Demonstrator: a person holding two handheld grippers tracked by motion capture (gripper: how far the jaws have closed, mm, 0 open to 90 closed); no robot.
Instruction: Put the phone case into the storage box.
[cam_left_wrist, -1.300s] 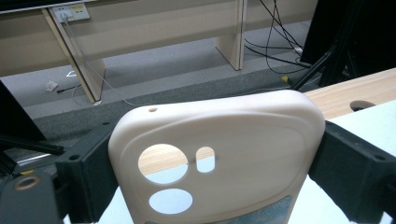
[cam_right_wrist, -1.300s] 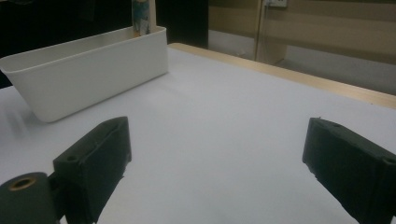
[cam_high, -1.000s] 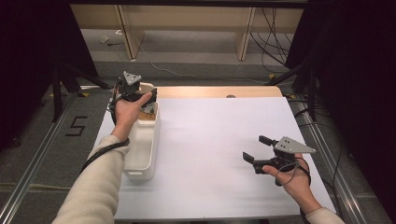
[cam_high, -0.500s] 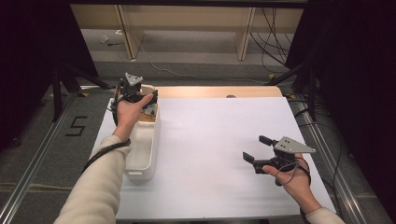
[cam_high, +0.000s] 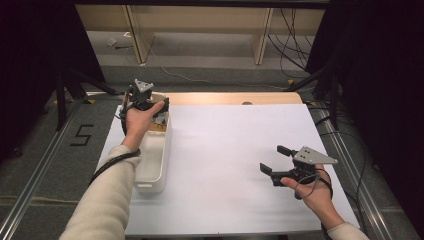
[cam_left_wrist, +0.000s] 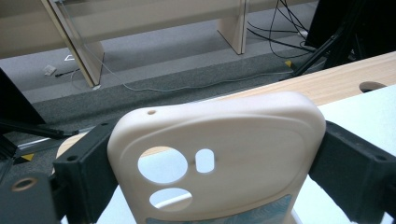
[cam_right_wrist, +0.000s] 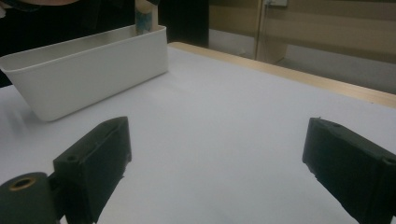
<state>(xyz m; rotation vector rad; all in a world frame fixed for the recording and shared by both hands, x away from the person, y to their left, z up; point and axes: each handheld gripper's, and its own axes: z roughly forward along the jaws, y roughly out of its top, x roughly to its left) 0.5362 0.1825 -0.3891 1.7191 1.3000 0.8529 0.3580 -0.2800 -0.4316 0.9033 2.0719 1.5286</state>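
**Phone case clamped over the bin**

On the white table (cam_high: 230, 150), the long white bin (cam_high: 152, 155) sits at the left. The left gripper (cam_high: 150, 107) hovers above its far end. Its own view reveals a cream phone case (cam_left_wrist: 219, 154) squeezed between both jaws. The right gripper (cam_high: 275, 160) rests near-right, jaws wide apart, holding nothing.

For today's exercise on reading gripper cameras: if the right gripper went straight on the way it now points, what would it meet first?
Probably nothing soon: the right gripper, jaws open, faces bare white table. The white bin lies left of that line.
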